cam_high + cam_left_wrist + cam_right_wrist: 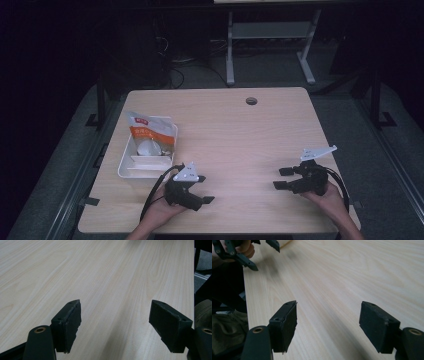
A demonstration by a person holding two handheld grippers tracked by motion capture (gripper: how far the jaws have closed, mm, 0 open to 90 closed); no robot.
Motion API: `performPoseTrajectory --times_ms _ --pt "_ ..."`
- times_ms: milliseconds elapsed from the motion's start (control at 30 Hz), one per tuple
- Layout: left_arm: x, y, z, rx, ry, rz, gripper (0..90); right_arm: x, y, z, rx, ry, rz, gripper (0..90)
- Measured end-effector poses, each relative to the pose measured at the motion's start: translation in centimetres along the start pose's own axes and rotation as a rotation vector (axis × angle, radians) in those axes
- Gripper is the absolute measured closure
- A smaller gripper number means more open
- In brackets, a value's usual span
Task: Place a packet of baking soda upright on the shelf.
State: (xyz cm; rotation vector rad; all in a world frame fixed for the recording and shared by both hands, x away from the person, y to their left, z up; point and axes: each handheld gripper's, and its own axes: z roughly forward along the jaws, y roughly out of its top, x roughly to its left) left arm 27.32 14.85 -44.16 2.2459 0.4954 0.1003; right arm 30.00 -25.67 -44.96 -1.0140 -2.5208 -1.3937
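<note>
Both grippers rest low over the light wooden table [235,130], near its front edge. My left gripper [205,189] sits at the front left, held in a hand, jaws pointing right and spread wide with nothing between them. In the left gripper view the left gripper [115,308] frames bare wood. My right gripper [278,178] sits at the front right, jaws pointing left toward the other one, open and empty. From the right gripper view, the right gripper [328,308] faces bare tabletop, and the left gripper [249,255] appears far off at the top left.
A white tray [131,172] stands at the table's left side, just behind my left gripper. An orange and white pouch [151,131] leans in it over a pale round object [146,147]. A cable hole [251,101] marks the far edge. Desk legs stand beyond.
</note>
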Motion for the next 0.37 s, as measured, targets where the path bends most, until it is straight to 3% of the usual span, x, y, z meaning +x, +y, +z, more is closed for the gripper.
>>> performPoseTrajectory --times_ms 367 --pt "-0.1 0.0 0.1 0.002 -0.006 0.001 24.9 1.0 -1.0 0.3 -0.011 -0.022 -0.007 29.2"
